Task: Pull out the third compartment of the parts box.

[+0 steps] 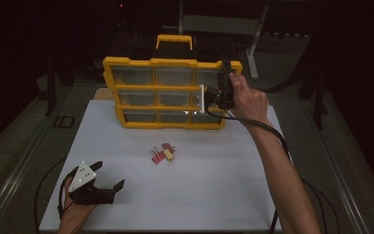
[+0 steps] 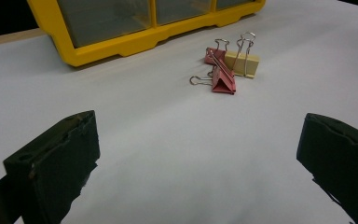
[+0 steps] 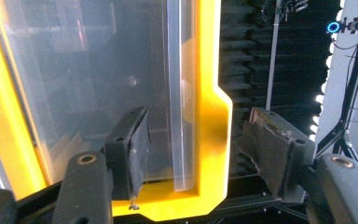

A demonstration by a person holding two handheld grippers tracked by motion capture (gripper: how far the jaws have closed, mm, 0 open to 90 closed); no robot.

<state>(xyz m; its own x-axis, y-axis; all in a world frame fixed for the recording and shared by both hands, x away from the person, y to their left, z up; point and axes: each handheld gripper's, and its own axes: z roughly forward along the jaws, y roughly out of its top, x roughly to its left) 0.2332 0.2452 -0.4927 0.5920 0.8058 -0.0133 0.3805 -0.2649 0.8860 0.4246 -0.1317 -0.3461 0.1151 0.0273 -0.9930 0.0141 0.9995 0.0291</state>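
Yellow-framed organizer cabinet [image 1: 171,92] with clear drawers stands upright at the far edge of the white table [image 1: 175,195], biggest risk item: it's tall and thin, so a sideways pull could tip or slide it. Right gripper [image 1: 222,92] is up at the cabinet's right column, jaws partly closed around the clear drawer front [image 3: 177,93] and the yellow frame edge; in the right gripper view the pads look not quite pressed on anything, though the angle is poor, so contact is hard to call. If the jaws bite the frame along with the drawer lip, the drawer won't come out and the cabinet shifts instead. Left gripper [image 1: 108,183] rests near the table's near-left corner, jaws spread wide and empty, well apart from the cabinet, so nothing braces it. Binder clips [image 1: 161,154], two red and one cream, lie mid-table in a touching cluster; a sliding cabinet could scatter them.
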